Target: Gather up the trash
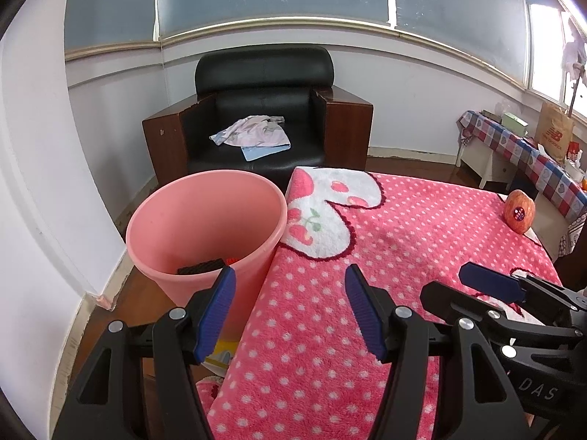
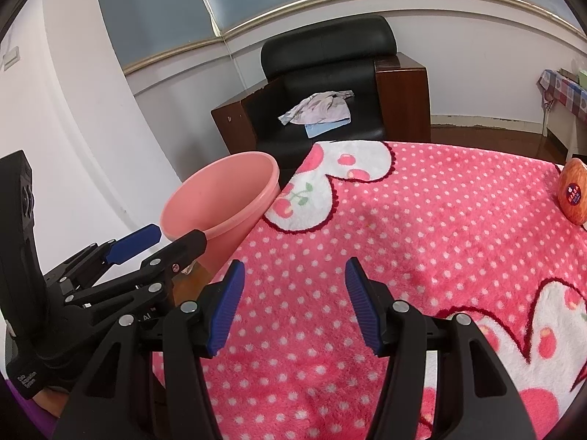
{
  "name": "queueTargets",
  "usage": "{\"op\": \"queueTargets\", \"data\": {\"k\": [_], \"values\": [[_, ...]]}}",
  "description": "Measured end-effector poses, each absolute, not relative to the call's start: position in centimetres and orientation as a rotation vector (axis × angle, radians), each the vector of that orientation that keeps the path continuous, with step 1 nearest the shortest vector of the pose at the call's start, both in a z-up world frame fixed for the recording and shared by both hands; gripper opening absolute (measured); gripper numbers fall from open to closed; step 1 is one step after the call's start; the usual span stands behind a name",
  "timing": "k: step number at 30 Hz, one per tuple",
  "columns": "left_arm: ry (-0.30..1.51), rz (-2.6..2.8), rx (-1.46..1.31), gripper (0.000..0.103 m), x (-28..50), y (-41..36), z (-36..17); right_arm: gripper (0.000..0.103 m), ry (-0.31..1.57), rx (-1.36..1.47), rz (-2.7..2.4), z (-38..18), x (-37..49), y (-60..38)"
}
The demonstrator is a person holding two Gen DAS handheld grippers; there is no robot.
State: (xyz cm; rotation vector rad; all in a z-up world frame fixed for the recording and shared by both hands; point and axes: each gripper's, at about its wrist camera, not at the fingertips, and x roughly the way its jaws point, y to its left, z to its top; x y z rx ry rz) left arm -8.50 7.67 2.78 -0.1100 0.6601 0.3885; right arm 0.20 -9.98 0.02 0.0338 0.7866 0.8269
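1. pink dotted blanket (image 1: 385, 256) covers the table, with white heart patches bearing cherries; white walls and a long window run behind it.
2. bin (image 1: 205, 227), pink and open-topped, stands on the floor just beside the blanket's left edge. a dark ribbed item (image 1: 201, 267) lies at its bottom, with a bit of red next to it; what they are i cannot tell.
3. left gripper (image 1: 290, 308) hangs over the blanket's left edge, jaws spread wide with nothing between them; its left finger sits in front of the bin's near rim.
4. right gripper (image 2: 293, 304) hangs over the blanket, jaws also spread wide and empty.
5. apple (image 2: 574, 194) with a sticker rests on the blanket at the far right, well apart from both grippers.
6. armchair (image 1: 264, 110), black with brown wooden sides, stands behind the bin; crumpled cloth (image 1: 251, 134) lies on its seat.
7. side table (image 1: 528, 154) under a checked cover stands at the far right, holding a paper bag (image 1: 554, 135).
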Motion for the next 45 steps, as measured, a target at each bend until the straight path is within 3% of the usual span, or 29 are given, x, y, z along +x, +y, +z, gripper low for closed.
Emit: {"op": "queueTargets", "data": {"k": [45], "values": [[0.685, 0.362, -0.118, 0.061, -7.9, 7.5, 1.5, 0.058, 0.819, -0.001, 0.718, -0.9, 0.3, -10.9]]}}
